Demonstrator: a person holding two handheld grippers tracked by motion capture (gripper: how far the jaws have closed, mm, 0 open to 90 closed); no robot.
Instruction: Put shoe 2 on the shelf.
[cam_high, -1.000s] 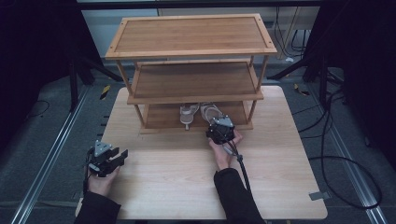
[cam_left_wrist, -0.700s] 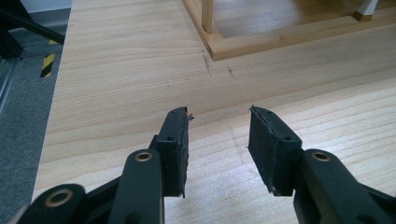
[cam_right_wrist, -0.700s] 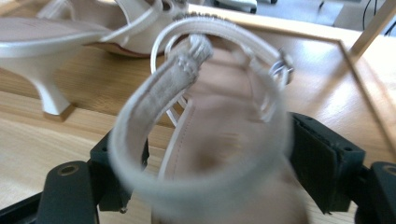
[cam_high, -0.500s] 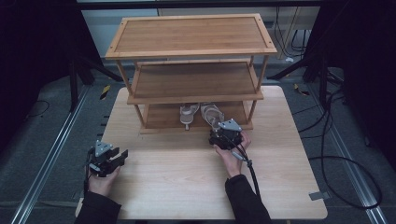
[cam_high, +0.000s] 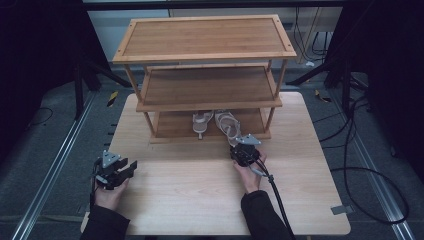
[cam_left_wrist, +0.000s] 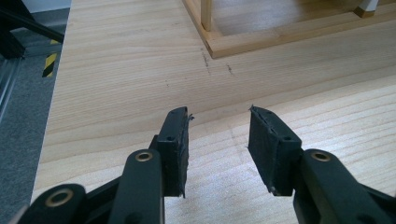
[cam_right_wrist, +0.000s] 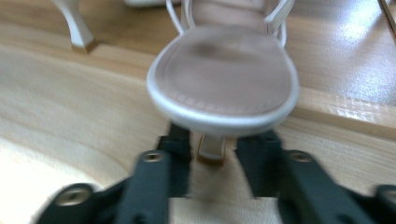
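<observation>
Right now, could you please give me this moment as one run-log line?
right gripper: jaws just closing, astride sandal heel, grip unclear | left gripper: open, empty, over table | second sandal: on rack bottom shelf

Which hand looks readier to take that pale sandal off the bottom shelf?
The right: the right gripper sits at the sandal, jaws just closing around its heel. The left gripper waits far away.

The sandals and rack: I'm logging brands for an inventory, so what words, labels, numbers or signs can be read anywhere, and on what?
None can be read.
Sandal insole: no legible print, blurred.
Second sandal: too small to tell.
Rack and table: bare wood, no label.
Striped yellow-black tape on the floor: a marking, no words.
</observation>
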